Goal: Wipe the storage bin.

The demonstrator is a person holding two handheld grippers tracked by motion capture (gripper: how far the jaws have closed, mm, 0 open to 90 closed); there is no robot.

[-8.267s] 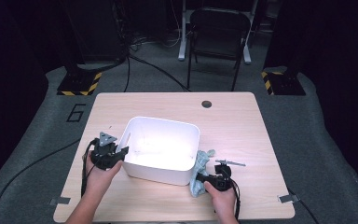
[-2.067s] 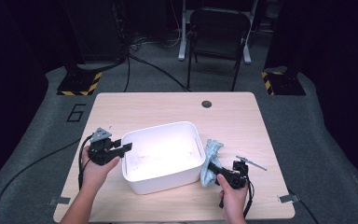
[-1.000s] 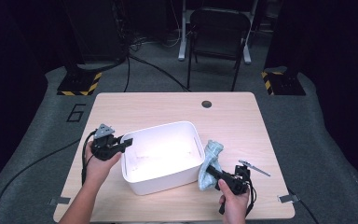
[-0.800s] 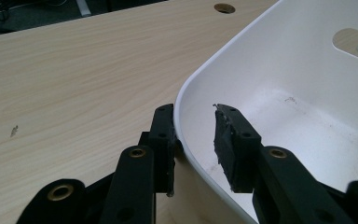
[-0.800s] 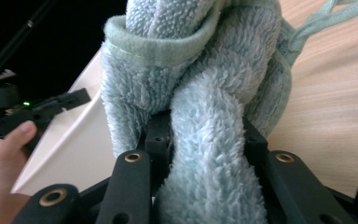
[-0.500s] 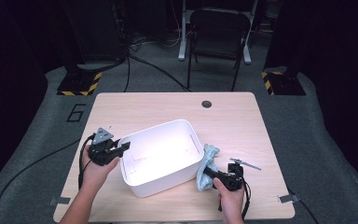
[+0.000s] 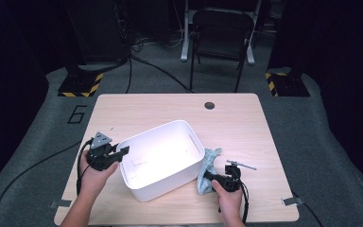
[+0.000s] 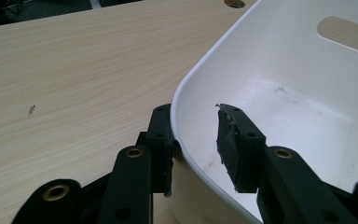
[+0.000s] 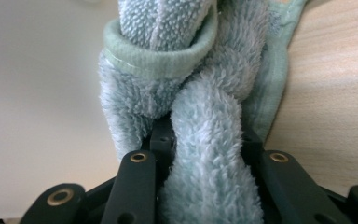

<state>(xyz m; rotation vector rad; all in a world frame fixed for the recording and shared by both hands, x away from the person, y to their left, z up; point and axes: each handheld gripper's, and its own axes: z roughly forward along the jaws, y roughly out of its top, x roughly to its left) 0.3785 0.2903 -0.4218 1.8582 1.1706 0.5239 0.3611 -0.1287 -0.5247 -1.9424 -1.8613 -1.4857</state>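
Floor marking "6" (image 7: 77,114) beside table (image 7: 170,111)

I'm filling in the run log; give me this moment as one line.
left gripper: astride bin rim, outer finger touching | right gripper: just closing, clamped on cloth | cloth: on table beside bin

Plastic tub (image 7: 163,158) was white, faint dark scuffs on its floor. Fluffy cloth (image 9: 200,93) was pale blue-green, hem a greener ribbed band. Tabletop (image 7: 236,123) was light wood grain, one dark round hole. Both tools (image 7: 105,156) (image 7: 224,178) were black, brass-coloured rivets. Floor mat was grey; black-yellow hazard stripes at its corners.
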